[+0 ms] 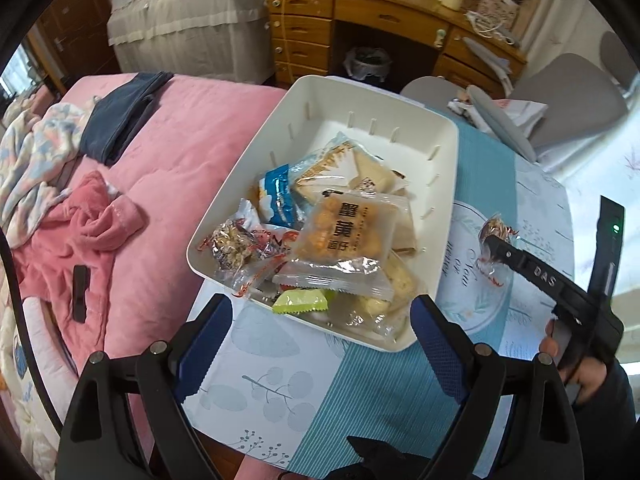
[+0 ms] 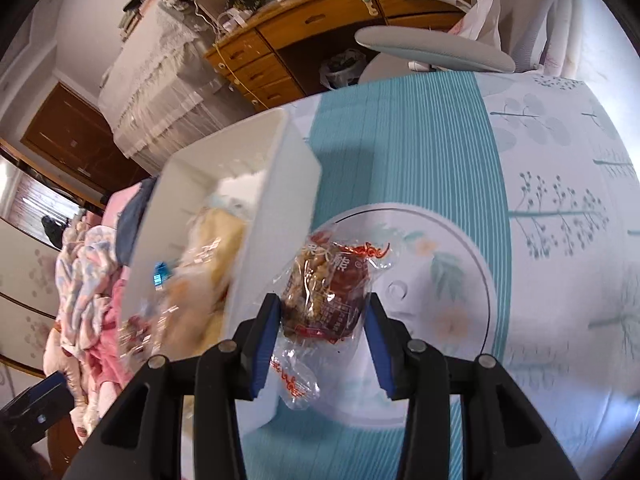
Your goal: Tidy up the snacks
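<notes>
The nut candy [image 2: 326, 292] in its clear twist wrapper with red print sits between the blue pads of your right gripper [image 2: 323, 316]. The pads press on both sides of it, and the loose wrapper ends stick out above and below the fingers. In the left wrist view the same candy [image 1: 494, 232] hangs at the tip of the right gripper [image 1: 496, 244], above the tablecloth and just to the right of the white bin [image 1: 444, 184]. It is outside the bin, close to its right wall.

The bin is an open white plastic tub holding a pile of wrapped snacks. On top lies a clear packet of orange bites [image 1: 344, 236] with black characters on it. Beside it are a blue and white packet [image 1: 278, 198], a pale packet with a triangle-shaped snack [image 1: 360, 168], a second nut candy [image 1: 232, 246] in the same red-printed wrapper, and a green packet [image 1: 300, 300] near the front wall.

Your left gripper [image 1: 322, 344] stands wide open with nothing between its fingers. It hovers in front of the bin's near corner, one finger to each side of it.

The bin rests on a table covered by a cloth [image 1: 360, 392] with teal stripes and leaf prints. To the left is a bed with a pink blanket [image 1: 180, 152], with a dark blue garment [image 1: 120, 120] and a floral one [image 1: 36, 152] lying on it. Behind stand a wooden desk [image 1: 360, 12] with drawers and a grey chair [image 1: 568, 92].
</notes>
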The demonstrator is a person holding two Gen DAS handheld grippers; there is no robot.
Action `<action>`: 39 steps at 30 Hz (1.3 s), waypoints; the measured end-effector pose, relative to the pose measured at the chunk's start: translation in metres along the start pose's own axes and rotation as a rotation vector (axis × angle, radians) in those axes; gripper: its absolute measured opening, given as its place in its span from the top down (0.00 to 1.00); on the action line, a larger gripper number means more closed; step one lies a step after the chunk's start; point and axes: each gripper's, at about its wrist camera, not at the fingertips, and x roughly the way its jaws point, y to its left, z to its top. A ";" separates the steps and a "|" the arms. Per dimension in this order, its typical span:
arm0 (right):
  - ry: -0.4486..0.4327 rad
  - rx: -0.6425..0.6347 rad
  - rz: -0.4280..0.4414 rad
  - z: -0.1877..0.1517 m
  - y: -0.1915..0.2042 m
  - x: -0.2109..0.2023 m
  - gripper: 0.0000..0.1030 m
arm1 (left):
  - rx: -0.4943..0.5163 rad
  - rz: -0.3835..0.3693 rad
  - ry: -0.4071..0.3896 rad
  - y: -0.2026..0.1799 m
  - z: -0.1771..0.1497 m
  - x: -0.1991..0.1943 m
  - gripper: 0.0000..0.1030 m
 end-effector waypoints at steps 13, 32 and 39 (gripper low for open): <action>-0.101 -0.050 0.050 -0.047 0.087 -0.051 0.58 | 0.116 -0.168 -0.081 0.032 0.007 -0.037 0.13; -0.174 0.121 -0.052 -0.114 0.131 -0.050 0.42 | 0.333 -0.302 -0.128 0.083 0.007 -0.059 0.13; -0.152 0.121 -0.178 -0.157 0.114 -0.083 0.25 | 0.350 -0.346 -0.082 0.062 -0.012 -0.059 0.13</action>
